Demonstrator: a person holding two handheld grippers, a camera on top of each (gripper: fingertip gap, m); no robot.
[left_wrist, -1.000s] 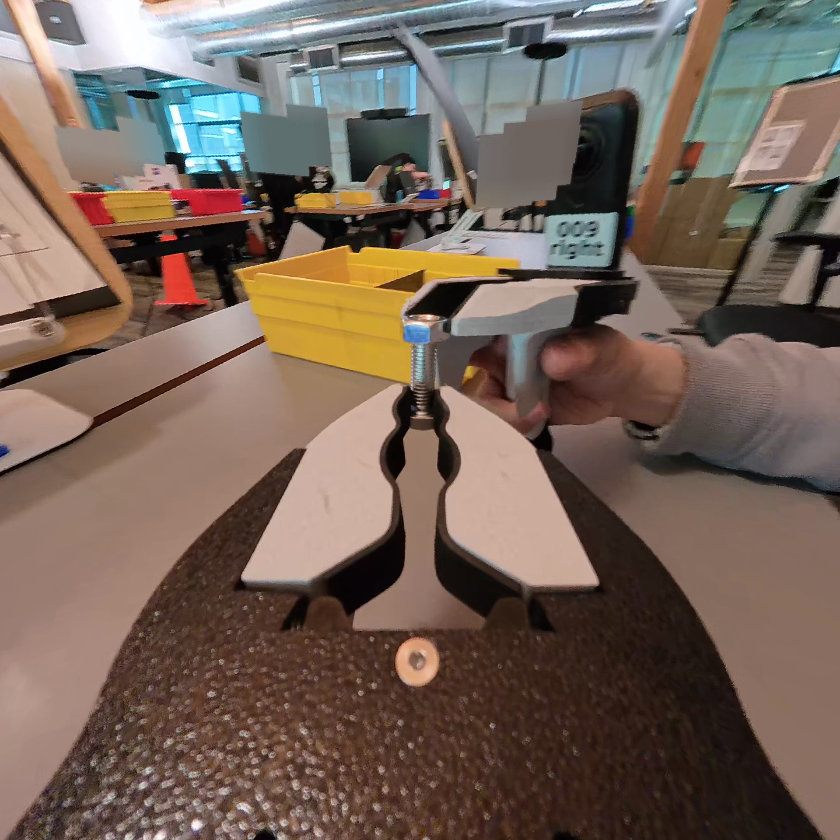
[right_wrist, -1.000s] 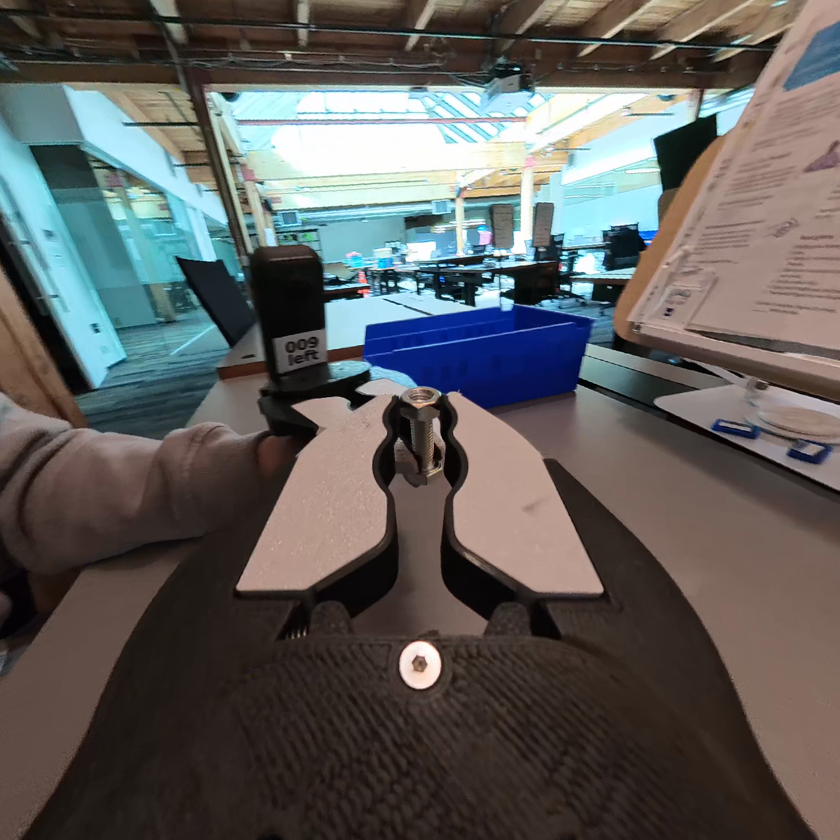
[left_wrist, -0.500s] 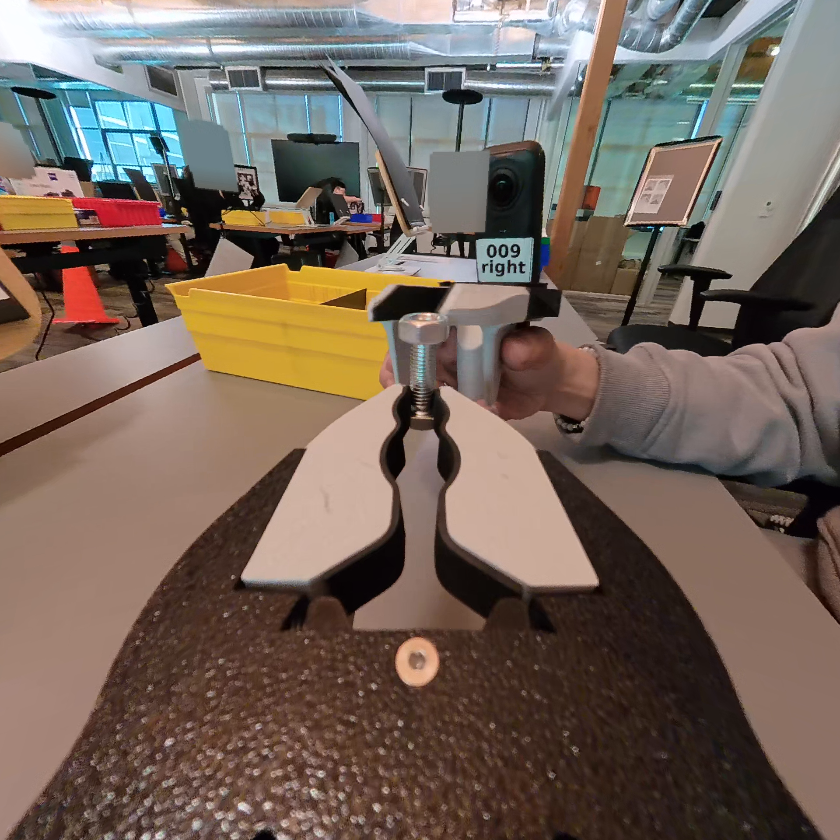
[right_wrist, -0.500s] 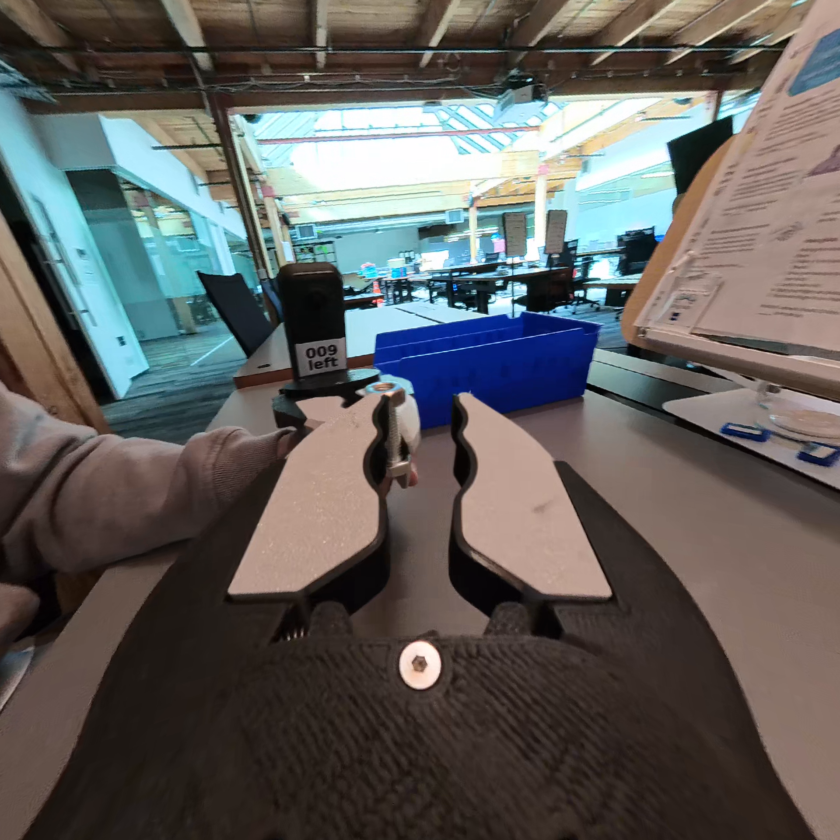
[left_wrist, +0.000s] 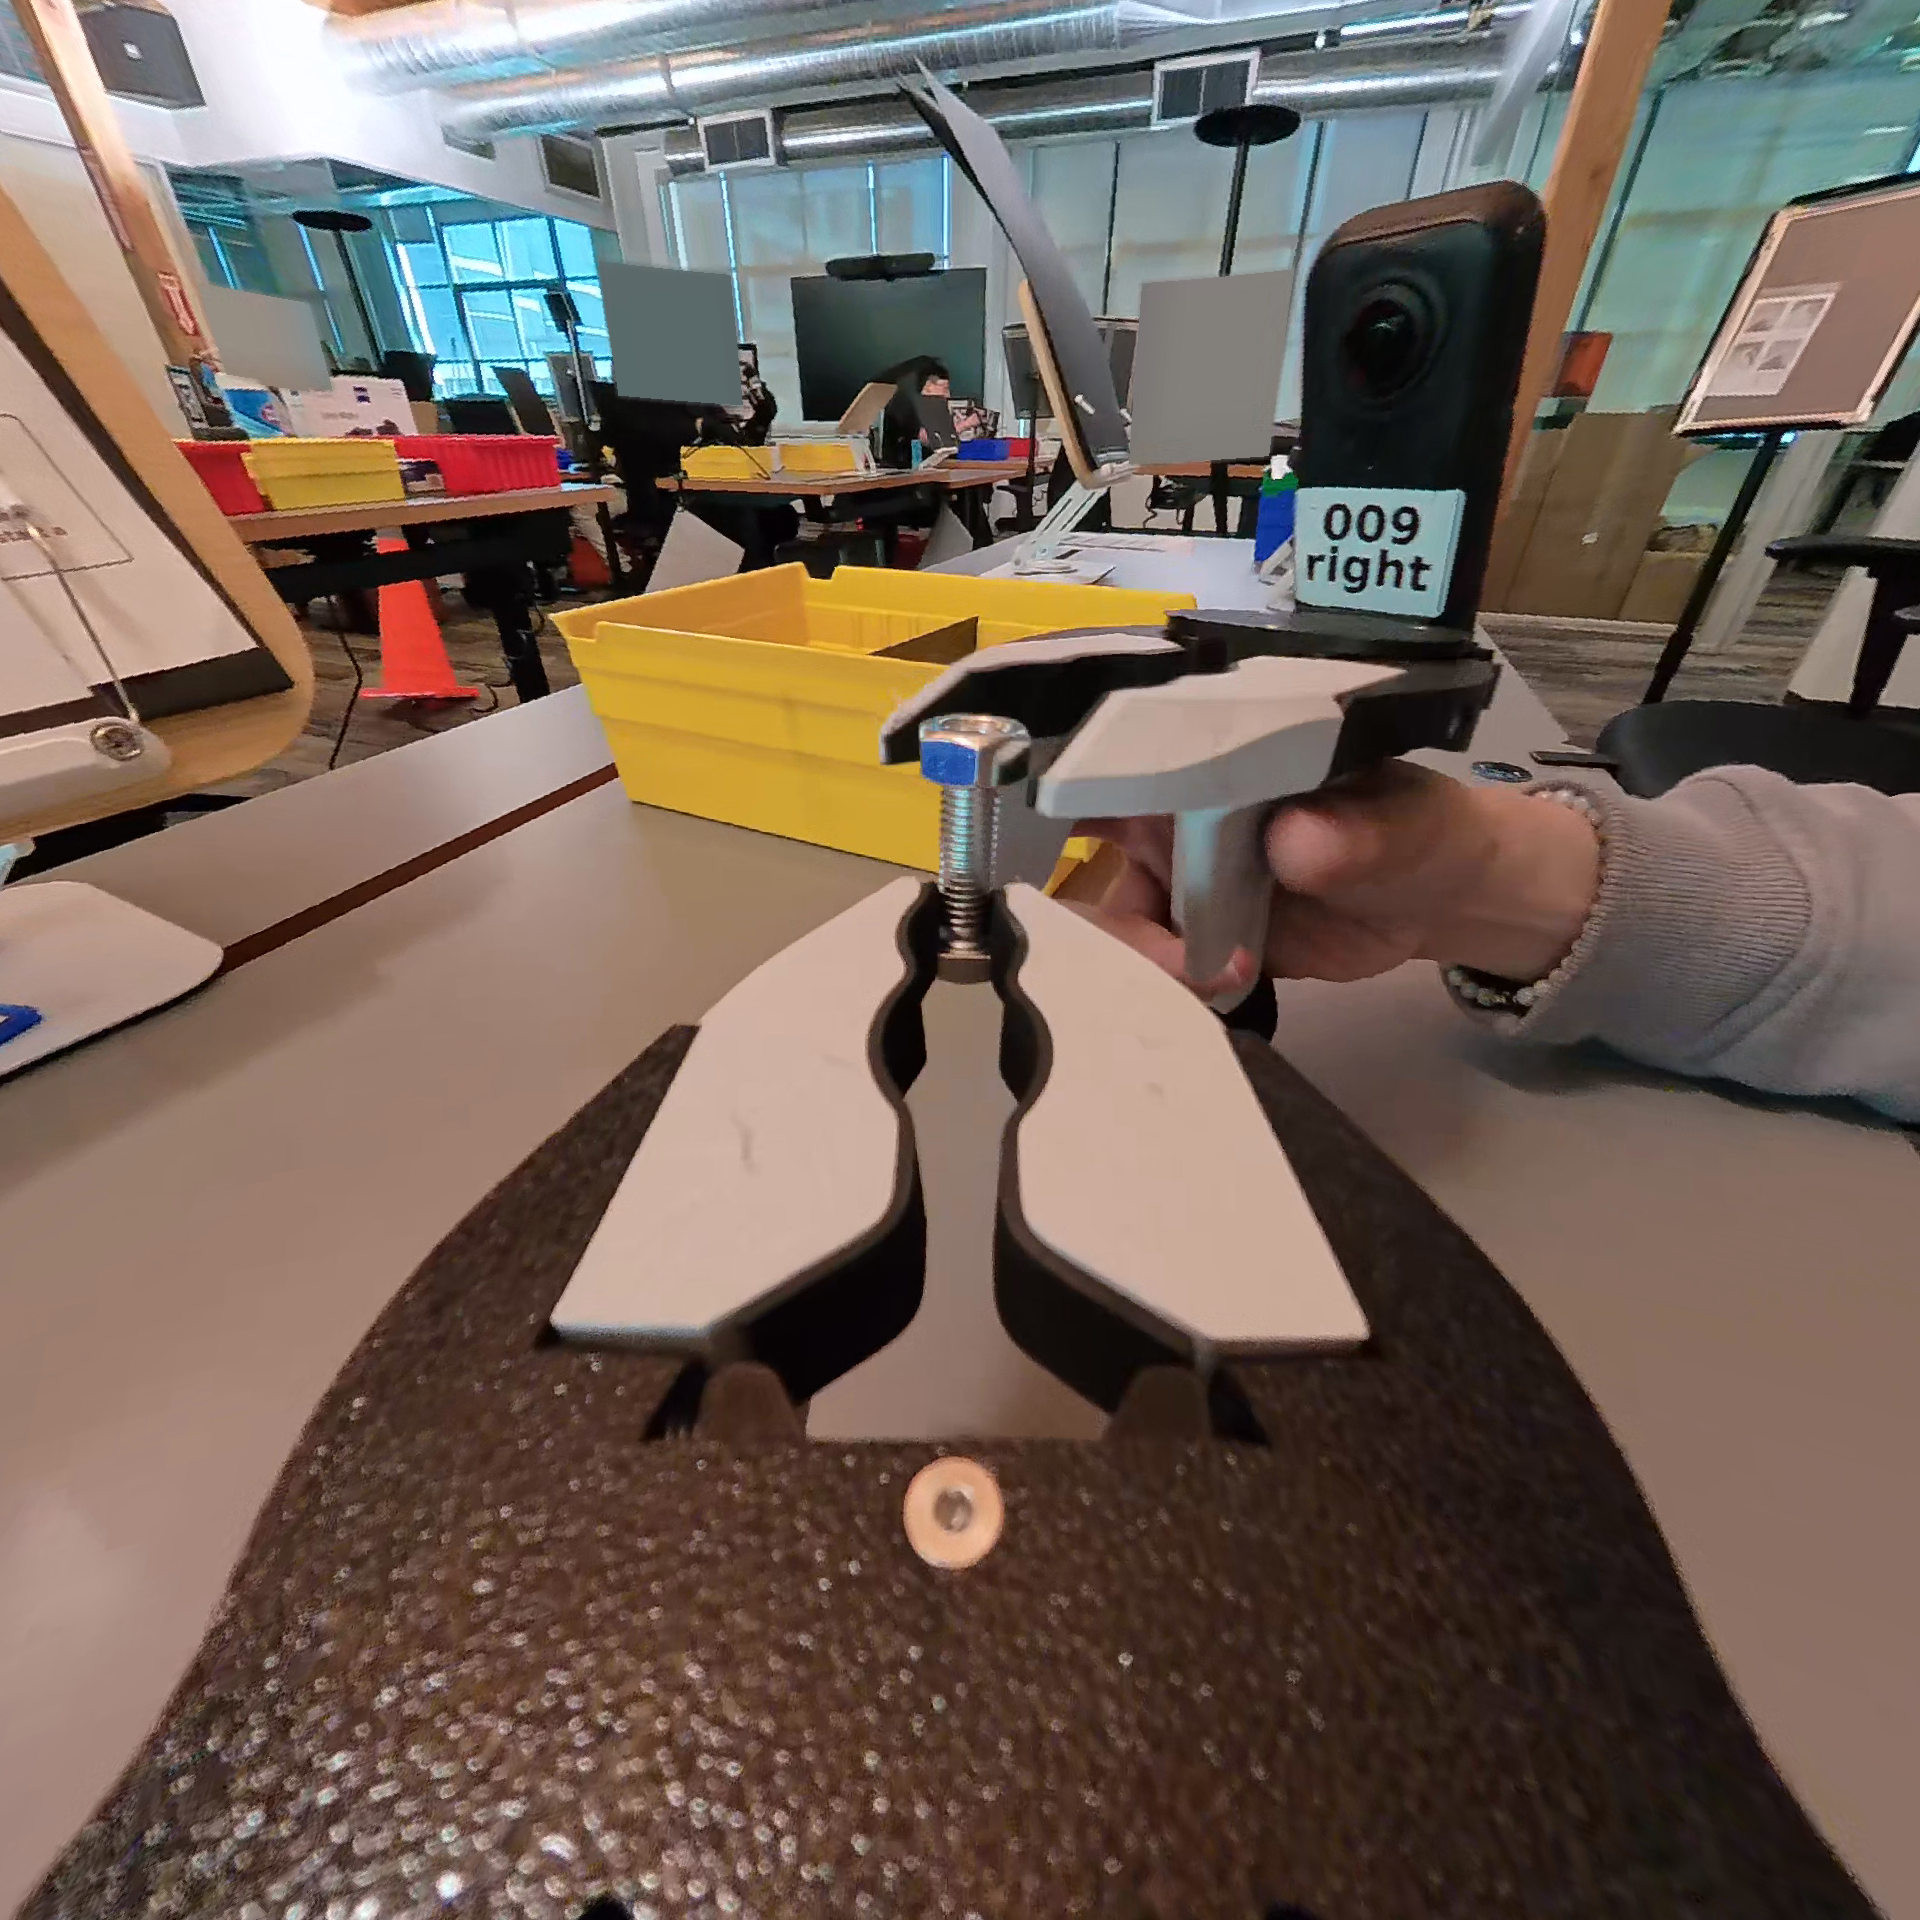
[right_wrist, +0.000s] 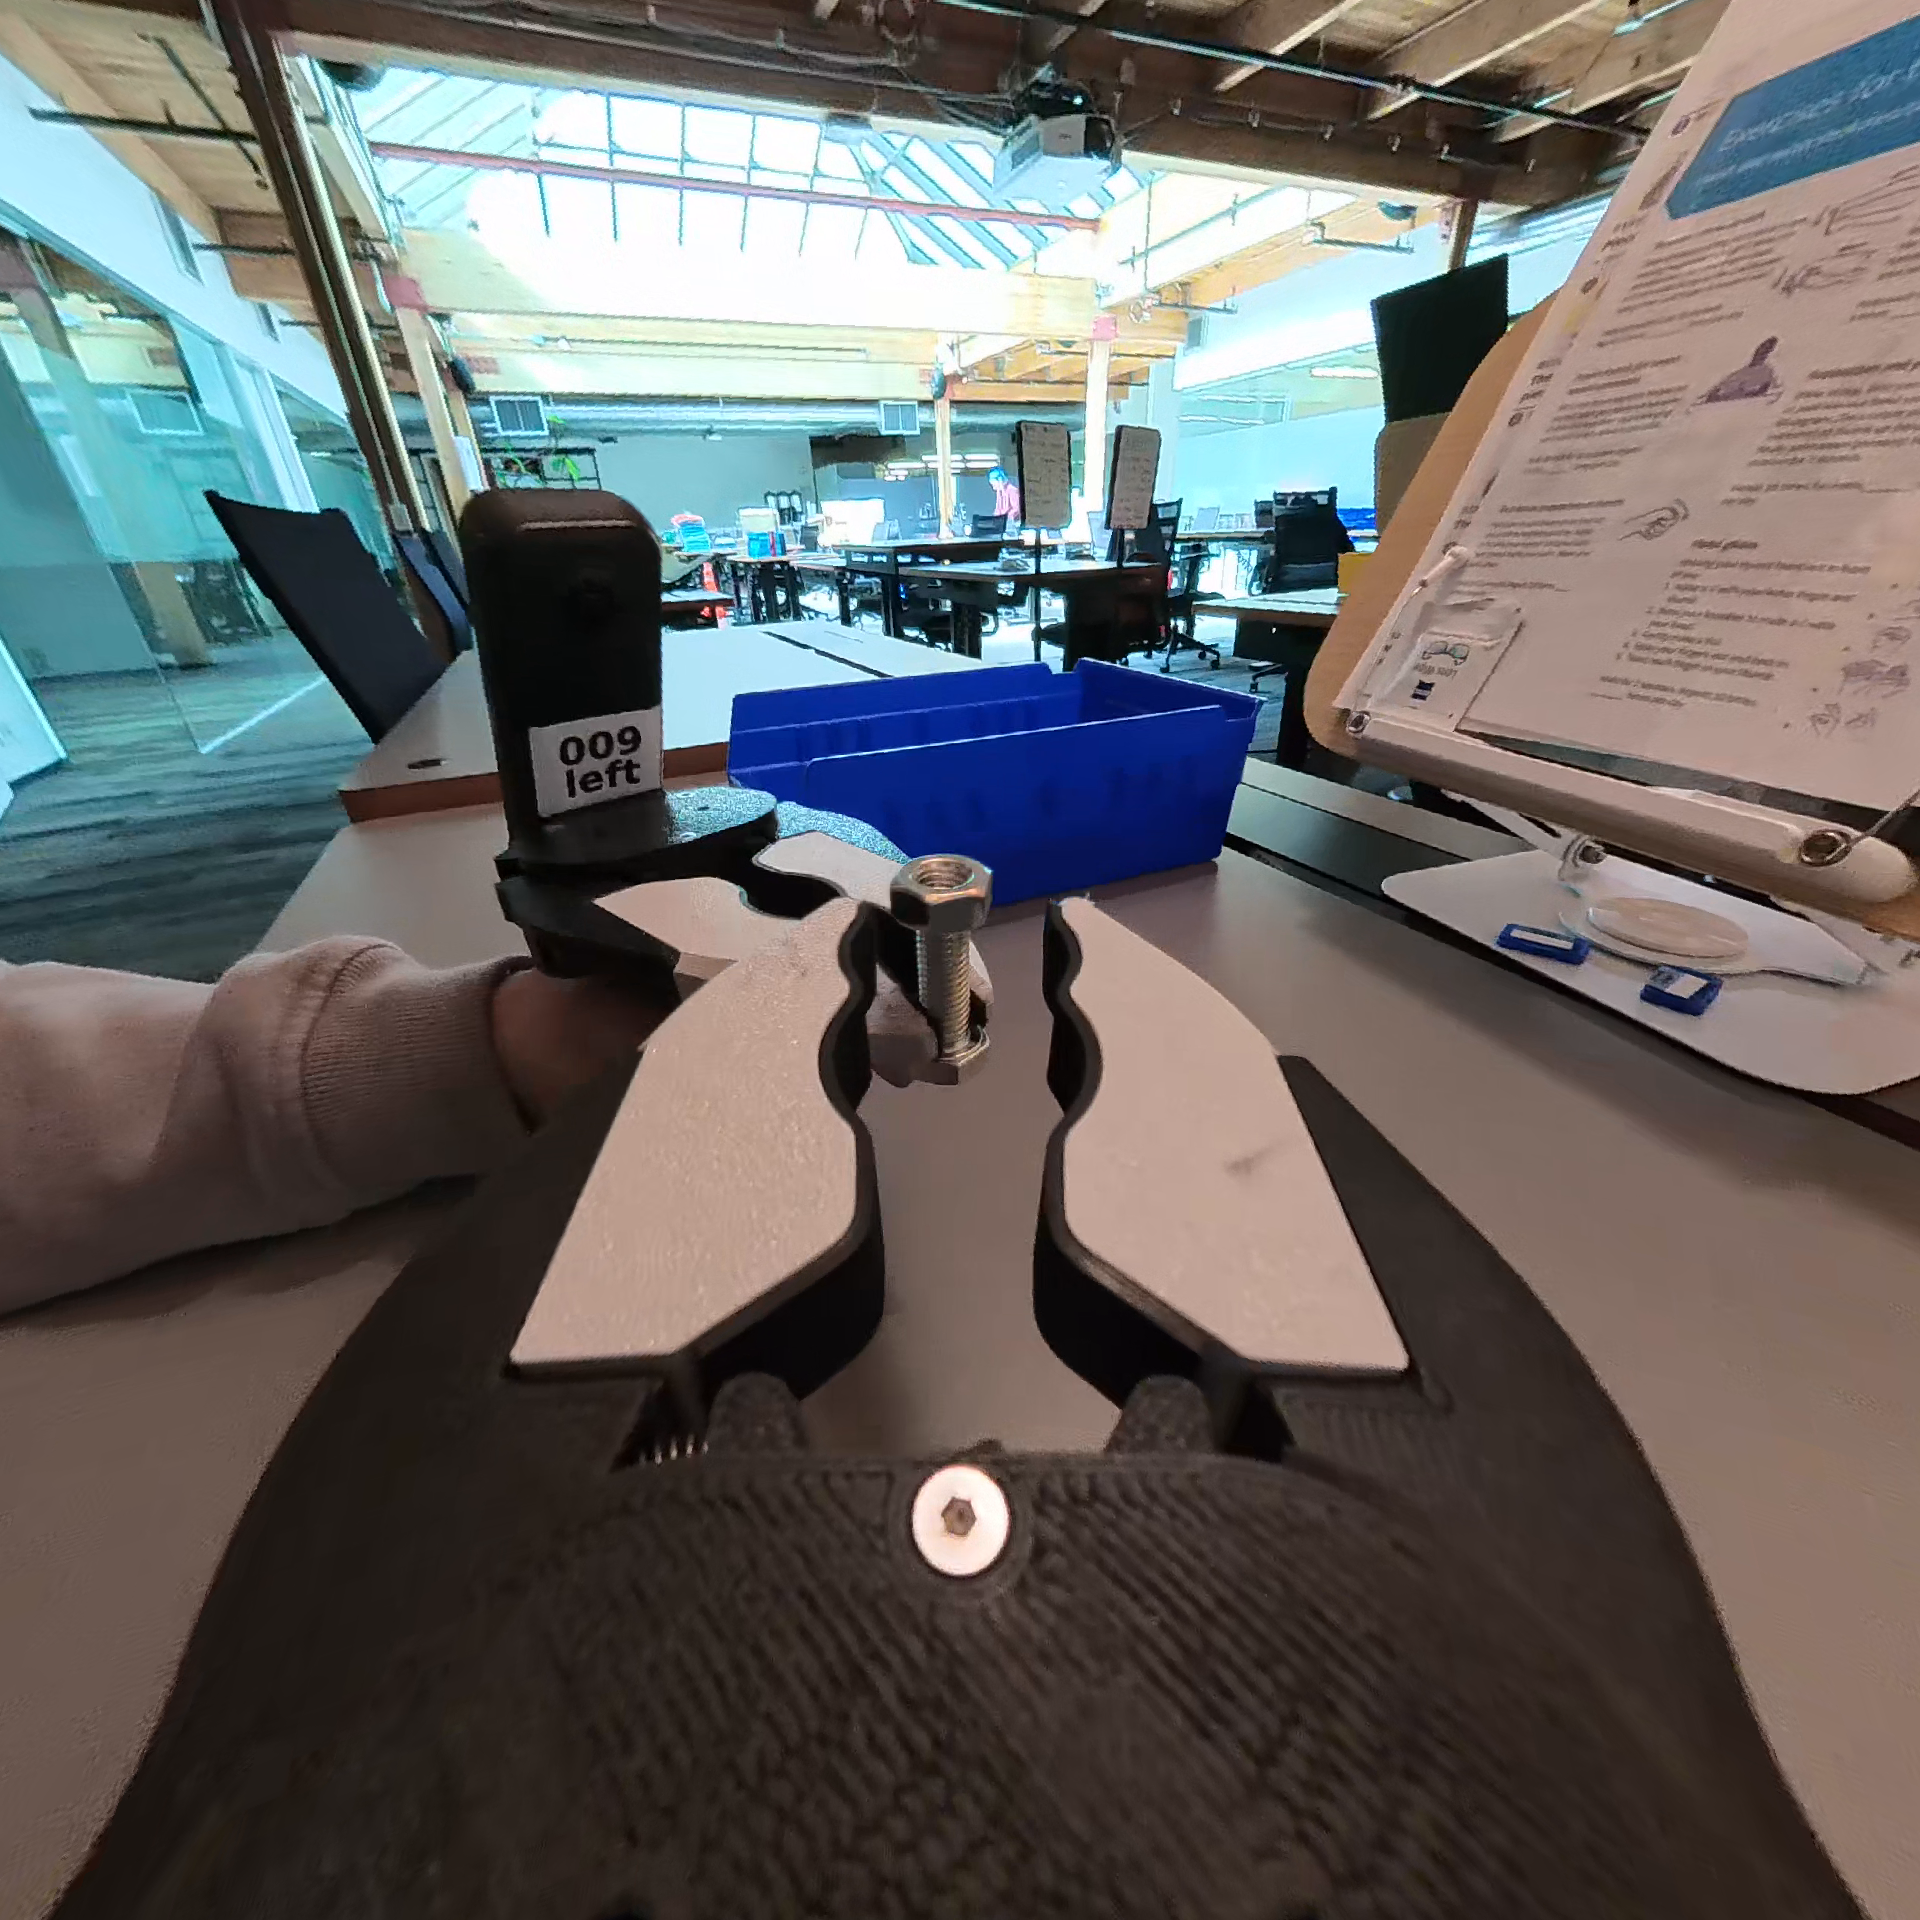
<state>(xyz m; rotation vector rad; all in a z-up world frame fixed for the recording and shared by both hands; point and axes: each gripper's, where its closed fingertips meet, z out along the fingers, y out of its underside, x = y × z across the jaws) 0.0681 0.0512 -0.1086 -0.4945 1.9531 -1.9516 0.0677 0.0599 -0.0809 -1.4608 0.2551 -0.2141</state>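
Note:
My left gripper (left_wrist: 964, 896) is shut on the threaded shaft of a silver bolt (left_wrist: 964, 831) and holds it upright above the grey table (left_wrist: 364, 1039). The bolt's head sits just under my fingers. A silver hex nut (left_wrist: 971, 748) sits on the bolt's upper end. My right gripper (right_wrist: 956, 912) is open, and its fingers stand on either side of the nut (right_wrist: 940, 891) with gaps showing. The left wrist view shows the right gripper (left_wrist: 982, 764) level with the nut, one finger behind it and one beside it. The right wrist view shows the left gripper (right_wrist: 925, 1029) clamped low on the bolt.
A yellow bin (left_wrist: 790, 675) stands behind the bolt in the left wrist view. A blue bin (right_wrist: 997, 758) stands behind it in the right wrist view. A tilted document stand (right_wrist: 1662, 520) on a white base (right_wrist: 1714, 997) is at the right. A person's hands hold both grippers. Less than 4 cm separates the two grippers' tips.
My right gripper was shut on the nut a second ago. Its fingers have opened and now stand apart around the nut. My left gripper has kept its hold on the bolt.

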